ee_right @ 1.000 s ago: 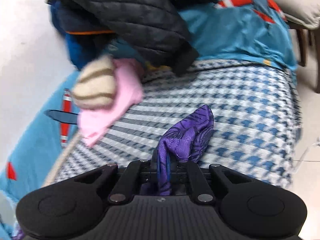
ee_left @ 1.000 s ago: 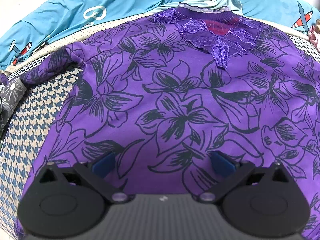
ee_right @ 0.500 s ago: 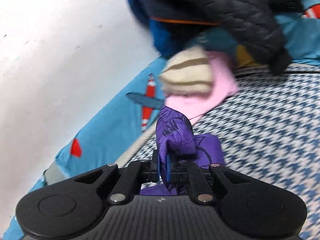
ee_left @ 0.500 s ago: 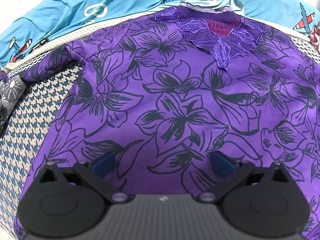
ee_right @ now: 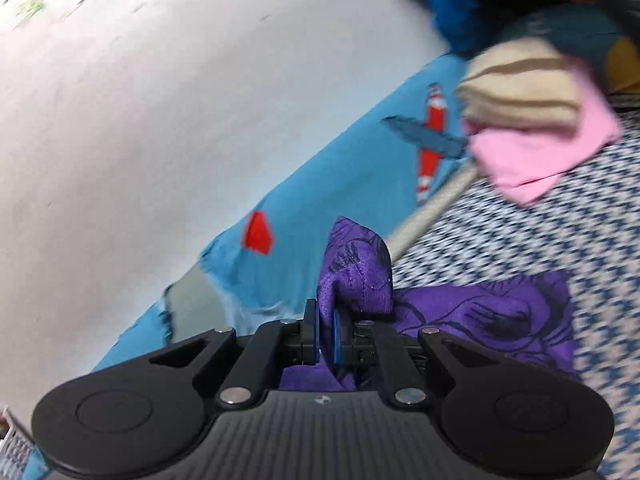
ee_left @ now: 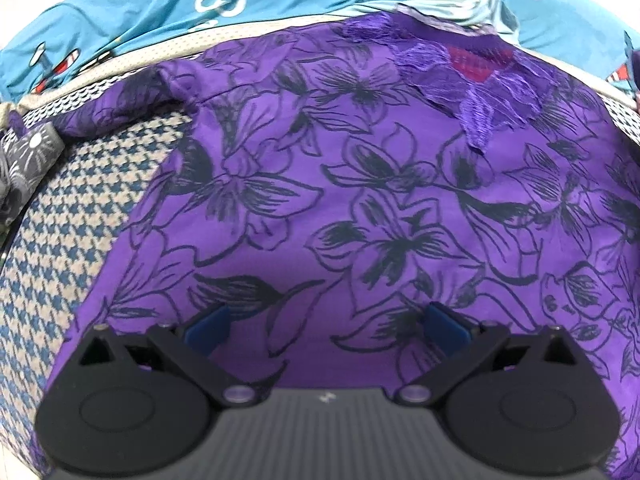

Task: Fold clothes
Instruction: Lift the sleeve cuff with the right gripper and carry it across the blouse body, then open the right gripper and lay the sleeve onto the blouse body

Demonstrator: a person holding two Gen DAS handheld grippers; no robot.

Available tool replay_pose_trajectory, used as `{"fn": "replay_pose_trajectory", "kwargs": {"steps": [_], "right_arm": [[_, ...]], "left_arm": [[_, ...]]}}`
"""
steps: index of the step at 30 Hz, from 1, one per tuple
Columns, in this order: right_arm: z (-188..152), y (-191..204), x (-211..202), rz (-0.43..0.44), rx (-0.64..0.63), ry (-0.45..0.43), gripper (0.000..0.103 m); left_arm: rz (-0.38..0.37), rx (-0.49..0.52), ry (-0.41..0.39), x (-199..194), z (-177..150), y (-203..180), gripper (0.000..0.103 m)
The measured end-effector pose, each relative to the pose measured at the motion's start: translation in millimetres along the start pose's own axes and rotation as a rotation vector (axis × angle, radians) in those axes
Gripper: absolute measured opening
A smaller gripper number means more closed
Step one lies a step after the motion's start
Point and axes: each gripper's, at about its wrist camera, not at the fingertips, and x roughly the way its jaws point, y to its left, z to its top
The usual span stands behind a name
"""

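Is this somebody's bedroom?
Probably a home, perhaps a bedroom. A purple flowered top lies on a houndstooth cover over a blue aeroplane sheet, with other clothes piled near a white wall.

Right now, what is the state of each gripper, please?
Left gripper: open, holding nothing, over the purple floral shirt.
Right gripper: closed on a bunched part of the same shirt.

A blue aeroplane-print sheet (ee_right: 360, 184) borders the houndstooth cover (ee_left: 60, 220), beside a white wall (ee_right: 160, 100).
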Motion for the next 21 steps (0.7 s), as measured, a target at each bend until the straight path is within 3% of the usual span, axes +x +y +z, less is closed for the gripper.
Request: {"fn": "replay_pose_trajectory", "kwargs": {"steps": [12, 18, 21], "right_arm": [[-70.5, 78.1, 34.2, 0.186, -0.202, 0.179, 0.008], [-123.9, 104.2, 53.7, 0.157, -0.353, 0.306, 0.009], [-149.6, 109.8, 65.2, 0.135, -0.426, 0.422, 0.018]], "left_arm": [[0.015, -0.063, 0.002, -4.2, 0.1, 31.7, 0.103], [0.025, -0.08, 0.005, -4.9, -1.1, 42.7, 0.103], [0.032, -0.096, 0.005, -5.5, -0.9, 49.4, 0.103]]}}
